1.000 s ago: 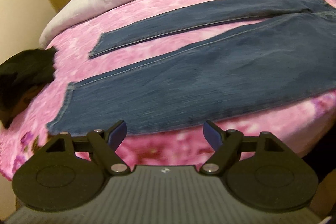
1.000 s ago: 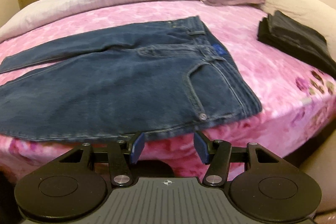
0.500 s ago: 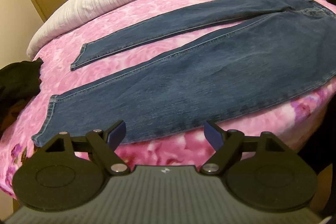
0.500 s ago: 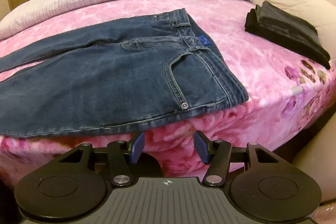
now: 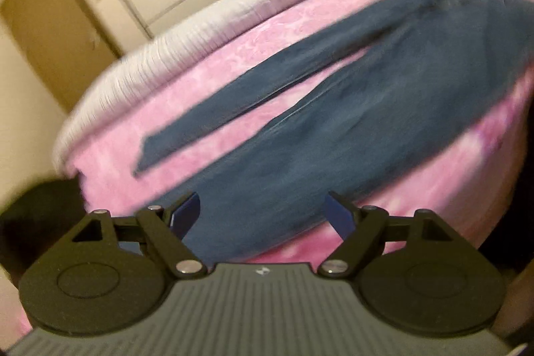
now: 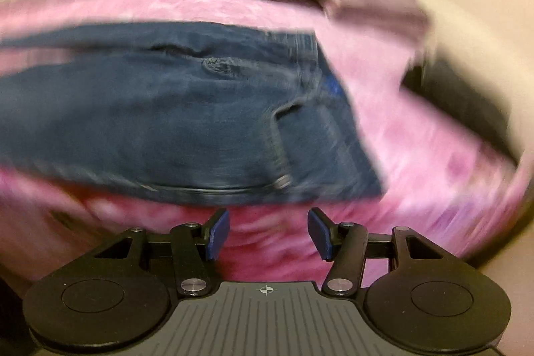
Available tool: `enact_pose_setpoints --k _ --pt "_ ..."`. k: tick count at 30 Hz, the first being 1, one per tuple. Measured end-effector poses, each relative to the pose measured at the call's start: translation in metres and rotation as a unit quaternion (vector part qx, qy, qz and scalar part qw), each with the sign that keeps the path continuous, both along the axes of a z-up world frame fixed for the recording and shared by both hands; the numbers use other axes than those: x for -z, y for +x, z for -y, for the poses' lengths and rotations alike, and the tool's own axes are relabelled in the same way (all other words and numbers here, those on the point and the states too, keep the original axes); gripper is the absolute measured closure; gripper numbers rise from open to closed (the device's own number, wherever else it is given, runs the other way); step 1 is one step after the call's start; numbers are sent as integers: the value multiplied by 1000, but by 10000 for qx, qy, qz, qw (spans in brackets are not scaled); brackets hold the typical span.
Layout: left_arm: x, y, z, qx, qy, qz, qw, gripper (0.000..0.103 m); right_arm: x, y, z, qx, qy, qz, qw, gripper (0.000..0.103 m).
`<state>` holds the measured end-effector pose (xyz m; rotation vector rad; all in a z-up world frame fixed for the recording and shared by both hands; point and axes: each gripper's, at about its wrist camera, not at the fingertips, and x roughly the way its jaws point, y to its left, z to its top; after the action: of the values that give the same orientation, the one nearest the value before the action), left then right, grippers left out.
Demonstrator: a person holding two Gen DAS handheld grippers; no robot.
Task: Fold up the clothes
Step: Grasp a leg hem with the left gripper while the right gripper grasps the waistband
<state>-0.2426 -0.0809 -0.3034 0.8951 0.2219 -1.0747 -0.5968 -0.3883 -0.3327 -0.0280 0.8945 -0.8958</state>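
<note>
Jeans (image 5: 350,129) lie spread flat on the pink bedspread (image 5: 233,65), front side up, both views blurred. Left gripper (image 5: 263,216) hangs at the near edge of the bed, jaws wide apart and holding nothing, with the lower leg of the jeans showing between them. Right gripper (image 6: 268,237) is likewise parted and holding nothing, short of the waist end, only bedspread between its fingers.

In the left view the long axis runs from the leg hems at 8 o'clock to the waist at 2 o'clock, the two legs splayed apart with a pink strip between. In the right view the waistband (image 6: 337,109) faces 3 o'clock and the near side seam lies along the bed edge.

Obstructions: a dark bundle (image 5: 40,209) at 9 o'clock off the hems, and a black folded item (image 6: 467,102) at 3 o'clock, apart from the waistband. Bare bedspread lies beyond the far leg, up to the grey quilt (image 5: 187,45) at 12 o'clock.
</note>
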Motion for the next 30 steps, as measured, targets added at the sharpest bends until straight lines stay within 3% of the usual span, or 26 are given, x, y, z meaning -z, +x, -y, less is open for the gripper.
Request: enact_pose_setpoints --k 2,6,10,14,18,21,25,28,30 --pt "6 2 -7 134 184 360 9991 24 13 2 -6 -509 -521 -495 9961 48" --pt "19 -4 -15 463 406 454 9971 24 40 13 -24 -1516 -1153 -1260 9736 48" --pt "37 -25 -15 809 469 755 9928 24 59 24 -40 -2189 -1545 -1597 9501 48" --pt "55 -37 -1 930 457 1155 9879 24 65 32 -42 -2275 -1703 -1610 9452 48" --pt "64 -42 21 1043 442 1122 9872 25 57 32 -41 -2142 -1675 -1401 9520 48" --pt "78 -52 30 1449 515 1742 9726 24 55 33 -44 -2129 -1682 -1290 9538 48" --pt "83 -43 30 1796 563 2215 9568 23 57 38 -50 -2167 -1893 -1365 9479 48" --pt "84 -18 29 1440 758 2437 9561 28 61 36 -48 -2195 -2077 -1480 9417 48" --pt "81 0 27 1133 833 2341 9620 33 66 29 -43 -2183 -2223 -1555 9374 48"
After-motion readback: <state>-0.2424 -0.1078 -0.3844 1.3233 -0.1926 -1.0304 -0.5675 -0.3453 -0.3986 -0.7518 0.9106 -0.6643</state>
